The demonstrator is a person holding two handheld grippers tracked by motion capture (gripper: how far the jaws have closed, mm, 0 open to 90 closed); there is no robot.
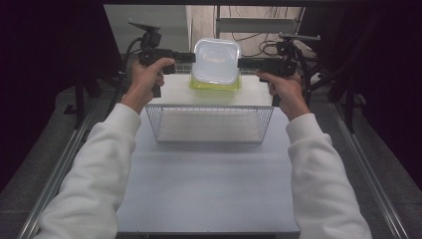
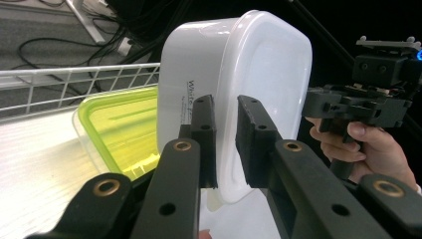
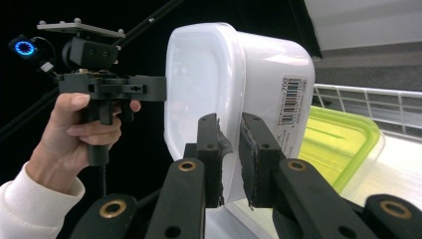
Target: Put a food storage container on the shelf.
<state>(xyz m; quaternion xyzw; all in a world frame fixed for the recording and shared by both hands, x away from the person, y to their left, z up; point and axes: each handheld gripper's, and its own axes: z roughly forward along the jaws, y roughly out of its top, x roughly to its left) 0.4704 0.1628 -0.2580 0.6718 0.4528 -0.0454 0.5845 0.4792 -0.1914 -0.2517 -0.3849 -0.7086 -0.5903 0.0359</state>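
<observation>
Above the far end of the table (image 1: 209, 189), at about 12 o'clock in the high view, a white lidded container (image 1: 216, 60) hangs in the air between the two grippers, tipped so its lid faces the camera.

Left gripper (image 1: 191, 57): comes in level from 9 o'clock, held in the person's left hand (image 1: 147, 77). In the left gripper view its jaws are nearly closed and pinch the rim of the white lidded container (image 2: 234, 99) at its edge, one pad on either side of the lid's lip.

Right gripper (image 1: 241, 63): comes in level from 3 o'clock, in the right hand (image 1: 283, 87). In the right gripper view its jaws are drawn close and clamp the opposite rim of the container (image 3: 239, 84); a barcode label sits on the container's side wall.

Directly beneath the lifted container, a green-lidded container (image 1: 215, 85) sits on a pale raised block (image 1: 171, 92); the white one is clear of it, not touching. The green lid also shows at 9 o'clock in the left gripper view (image 2: 124, 129) and at 3 o'clock in the right gripper view (image 3: 338, 144).

Nearer the person, at 6 o'clock from the block, a wire basket (image 1: 209, 142) stands on the table.
</observation>
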